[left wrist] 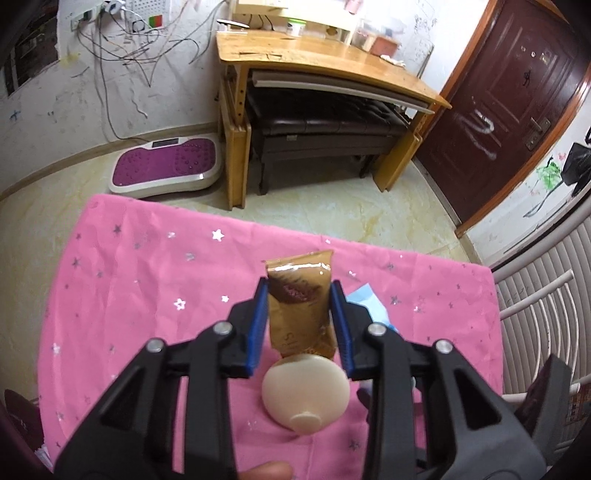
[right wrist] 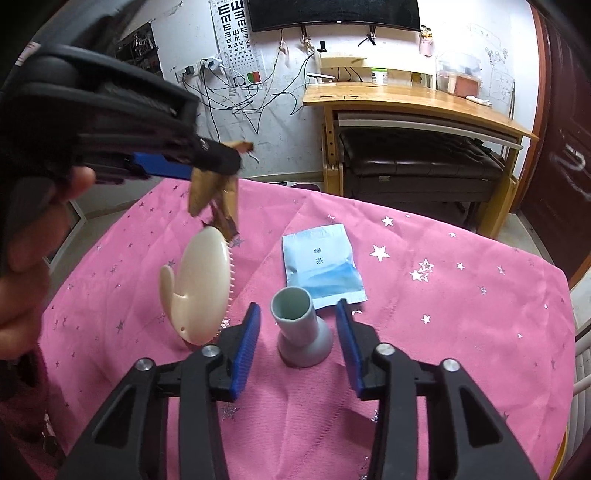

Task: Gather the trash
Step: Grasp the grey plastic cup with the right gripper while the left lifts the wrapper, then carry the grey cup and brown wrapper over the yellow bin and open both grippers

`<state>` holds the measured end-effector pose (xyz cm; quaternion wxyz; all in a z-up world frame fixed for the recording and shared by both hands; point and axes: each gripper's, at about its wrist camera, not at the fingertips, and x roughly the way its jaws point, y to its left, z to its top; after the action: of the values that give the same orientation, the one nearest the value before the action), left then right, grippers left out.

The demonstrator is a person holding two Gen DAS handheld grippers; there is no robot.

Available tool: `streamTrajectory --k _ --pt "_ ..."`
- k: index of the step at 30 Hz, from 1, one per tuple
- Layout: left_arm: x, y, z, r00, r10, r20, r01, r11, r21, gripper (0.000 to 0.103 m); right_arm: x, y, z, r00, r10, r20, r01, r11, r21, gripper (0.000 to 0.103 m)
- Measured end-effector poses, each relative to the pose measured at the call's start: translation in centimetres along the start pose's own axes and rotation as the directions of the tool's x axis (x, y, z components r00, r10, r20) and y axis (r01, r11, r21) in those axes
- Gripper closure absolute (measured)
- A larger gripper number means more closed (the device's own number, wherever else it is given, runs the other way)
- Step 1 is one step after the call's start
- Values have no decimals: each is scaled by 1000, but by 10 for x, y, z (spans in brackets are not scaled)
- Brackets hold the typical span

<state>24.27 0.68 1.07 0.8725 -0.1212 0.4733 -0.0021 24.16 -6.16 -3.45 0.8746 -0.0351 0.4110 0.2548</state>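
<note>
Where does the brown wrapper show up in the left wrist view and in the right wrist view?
Left wrist: brown wrapper at centre, clamped between the left gripper pads.
Right wrist: brown wrapper upper left, hanging from that gripper above the cream brush.
Shared landmark: wooden desk.

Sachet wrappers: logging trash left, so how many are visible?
2. The brown foil sachet is gripped by the left gripper above the pink tablecloth; the light-blue paper sachet lies flat there. Others may be hidden.

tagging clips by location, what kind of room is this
Most likely a lived-in room at home: a wooden desk with a bench beneath, a wall-mounted screen, an eye chart, and scribbled walls.
</note>
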Motion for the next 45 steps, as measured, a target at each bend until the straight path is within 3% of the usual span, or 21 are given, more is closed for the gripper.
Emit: streamTrajectory --k 3,9,21,34,45 --pt "-12 1 0 1000 8 27 -8 1000 0 72 2 2 -1 1000 3 -4 -3 1000 -11 87" --pt "-38 -3 -4 998 10 68 -11 1000 7 72 -8 2 -4 1000 0 24 0 1000 -3 88" --pt "-81 -22 -16 990 30 138 -35 999 35 72 -66 -12 -12 990 2 140 -7 999 39 88" --pt "-99 -76 -38 987 16 161 -37 991 129 72 -134 -53 -43 970 -80 230 49 989 138 88" --pt "-88 -150 -67 992 -44 116 14 969 247 72 -187 -105 -88 938 -200 283 126 958 259 87"
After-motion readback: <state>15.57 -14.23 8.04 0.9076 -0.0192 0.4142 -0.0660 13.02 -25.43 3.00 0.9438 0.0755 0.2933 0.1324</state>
